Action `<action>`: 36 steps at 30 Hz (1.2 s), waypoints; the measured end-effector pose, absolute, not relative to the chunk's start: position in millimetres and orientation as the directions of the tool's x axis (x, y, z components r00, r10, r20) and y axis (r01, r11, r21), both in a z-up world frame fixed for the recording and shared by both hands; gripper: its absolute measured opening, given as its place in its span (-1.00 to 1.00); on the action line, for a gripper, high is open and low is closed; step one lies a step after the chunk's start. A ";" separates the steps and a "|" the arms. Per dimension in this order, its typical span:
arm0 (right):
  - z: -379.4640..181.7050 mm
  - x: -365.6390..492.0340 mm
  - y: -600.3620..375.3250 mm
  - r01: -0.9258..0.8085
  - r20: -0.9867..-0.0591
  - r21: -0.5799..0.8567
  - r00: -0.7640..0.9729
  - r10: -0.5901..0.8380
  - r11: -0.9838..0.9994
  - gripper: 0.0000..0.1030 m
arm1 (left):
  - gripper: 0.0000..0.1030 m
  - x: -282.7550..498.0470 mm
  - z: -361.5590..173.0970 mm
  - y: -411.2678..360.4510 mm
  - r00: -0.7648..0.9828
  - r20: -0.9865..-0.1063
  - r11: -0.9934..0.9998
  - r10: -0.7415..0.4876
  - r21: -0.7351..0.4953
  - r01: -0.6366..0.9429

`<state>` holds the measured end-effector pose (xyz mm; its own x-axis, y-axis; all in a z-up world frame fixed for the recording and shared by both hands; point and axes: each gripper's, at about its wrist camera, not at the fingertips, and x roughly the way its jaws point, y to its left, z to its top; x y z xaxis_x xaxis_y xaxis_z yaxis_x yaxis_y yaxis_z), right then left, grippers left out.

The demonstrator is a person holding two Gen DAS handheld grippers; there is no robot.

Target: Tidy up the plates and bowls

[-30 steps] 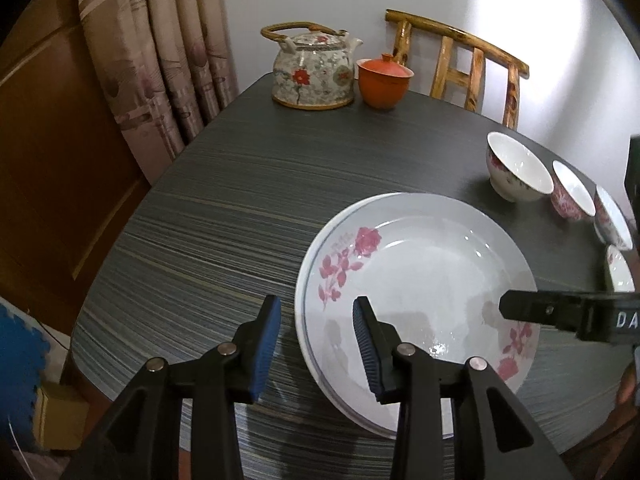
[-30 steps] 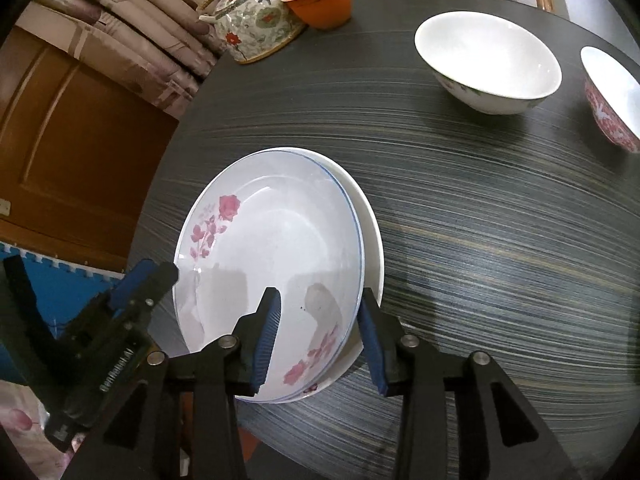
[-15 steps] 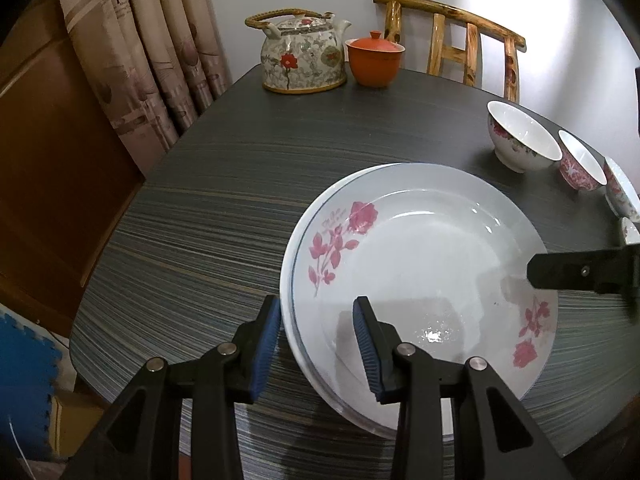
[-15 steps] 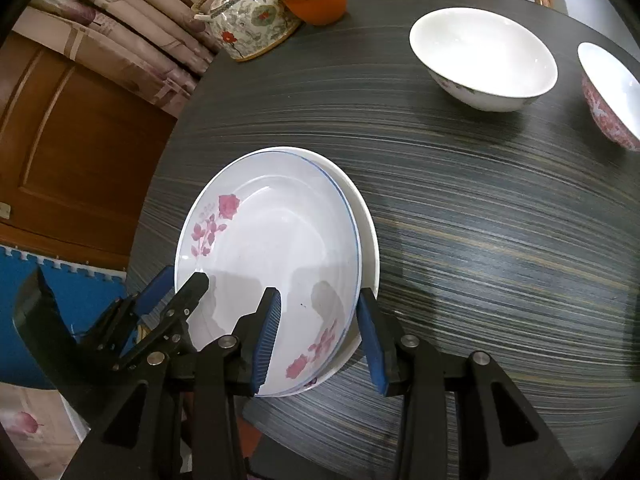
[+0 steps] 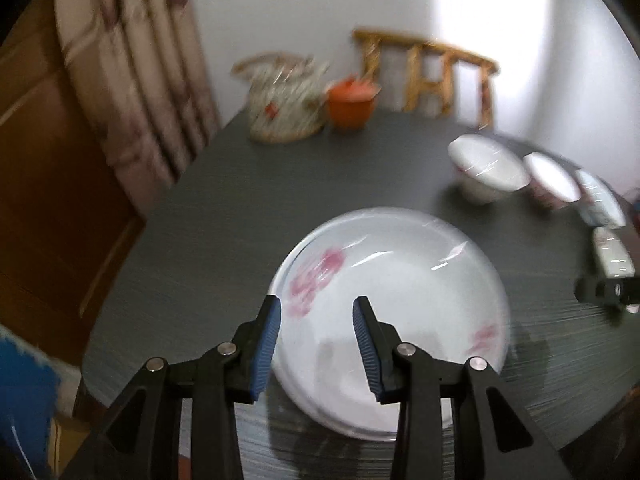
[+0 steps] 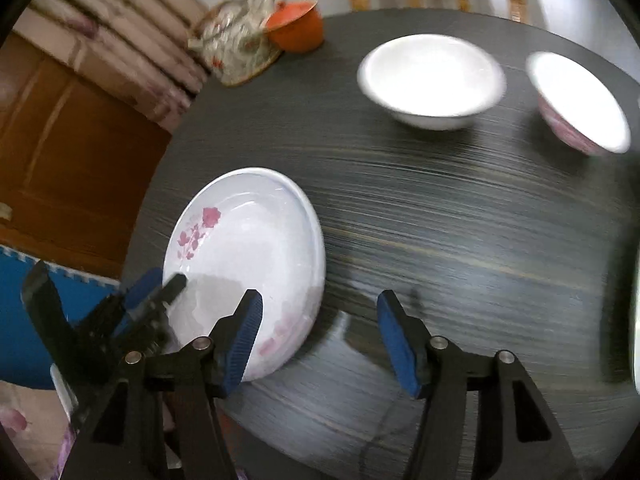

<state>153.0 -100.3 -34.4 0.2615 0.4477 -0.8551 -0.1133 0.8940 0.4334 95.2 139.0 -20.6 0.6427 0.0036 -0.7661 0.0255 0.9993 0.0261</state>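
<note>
Two white plates with pink flowers lie stacked [image 5: 400, 280] on the dark table, also in the right wrist view [image 6: 248, 256]. My left gripper [image 5: 316, 344] hovers open above the stack's near left rim, empty. My right gripper [image 6: 316, 340] is open wide and empty, just off the stack's right rim. Several bowls stand to the right: a white one [image 6: 430, 80] and a pink-patterned one [image 6: 580, 108]; they show in the left wrist view as a row [image 5: 488, 172]. Both views are motion-blurred.
A floral teapot [image 5: 280, 108] and an orange lidded cup [image 5: 352, 100] stand at the table's far edge. A wooden chair [image 5: 428, 76] is behind them. Curtain and wooden door are on the left. The table edge [image 5: 120, 360] is close on the near left.
Both grippers have pulled back and up from the plates. My right gripper opened wide and shifted right, off the rim. The plates now sit squarely stacked.
</note>
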 end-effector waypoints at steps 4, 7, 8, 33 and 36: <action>-29.3 103.1 -201.6 0.002 -0.834 0.456 0.350 0.427 0.890 0.12 | -0.02 88.5 -3.8 92.6 0.615 -0.770 0.981 -0.171 -0.077 0.176; -24.6 63.7 -289.5 0.128 -0.849 0.405 0.419 0.321 0.905 0.12 | 0.02 91.9 -4.8 42.1 0.541 -0.788 0.949 -0.293 -0.171 0.264; -22.0 55.7 -312.0 0.162 -0.856 0.384 0.433 0.284 0.909 0.15 | 0.02 95.5 -6.1 23.5 0.517 -0.790 0.936 -0.329 -0.203 0.286; -84.1 121.2 -461.5 0.280 -0.912 0.296 0.366 0.183 0.913 -0.43 | 0.03 187.9 -88.1 -230.9 0.257 -0.878 0.884 -0.404 -0.302 0.358; -84.7 125.7 -460.7 0.256 -0.909 0.303 0.367 0.198 0.918 -0.52 | 0.03 186.0 -87.4 -237.7 0.243 -0.878 0.873 -0.412 -0.304 0.380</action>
<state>125.7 -460.7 -84.7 0.3670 0.1981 -0.9089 0.2559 0.9178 0.3034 186.0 -237.7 -87.4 0.2431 -0.4116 -0.8784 0.3805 0.8734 -0.3040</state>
